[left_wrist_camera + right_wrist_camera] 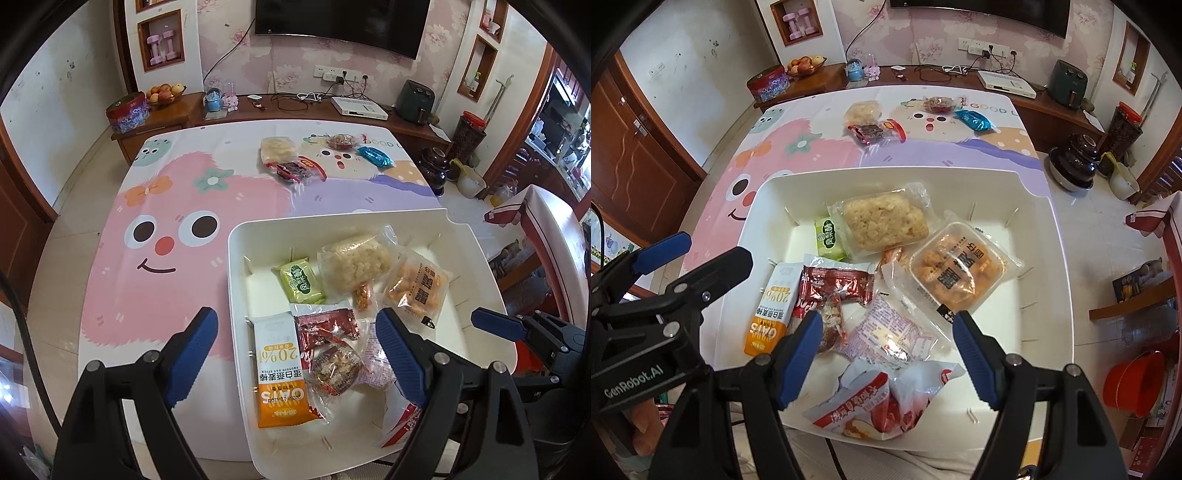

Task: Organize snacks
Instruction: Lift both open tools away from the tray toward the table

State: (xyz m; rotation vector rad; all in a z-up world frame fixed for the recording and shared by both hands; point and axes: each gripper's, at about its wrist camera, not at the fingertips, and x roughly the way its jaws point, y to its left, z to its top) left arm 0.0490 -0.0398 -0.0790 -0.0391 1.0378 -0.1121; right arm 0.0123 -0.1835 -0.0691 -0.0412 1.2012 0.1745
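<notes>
A white bin (476,258) (1060,258) at the table's near right holds several snacks: an oat bar (280,373) (772,306), a green packet (301,282) (827,238), a rice cake (354,262) (884,219), an orange snack tray (415,290) (960,273), red wrappers (327,326) (836,286). My left gripper (295,350) is open and empty above the bin's near left. My right gripper (888,350) is open and empty above the bin's near side. Loose snacks lie at the far table: a pale packet (277,147) (862,110), a dark red one (295,171) (873,131), a blue one (375,157) (973,120), a red one (341,141) (938,102).
The table wears a cartoon cloth (166,229) (783,155). A wooden sideboard (280,110) behind it carries a fruit bowl (164,94), a tin and cables. Jars and a pot (1071,162) stand on the floor at right, a red bucket (1137,380) near right.
</notes>
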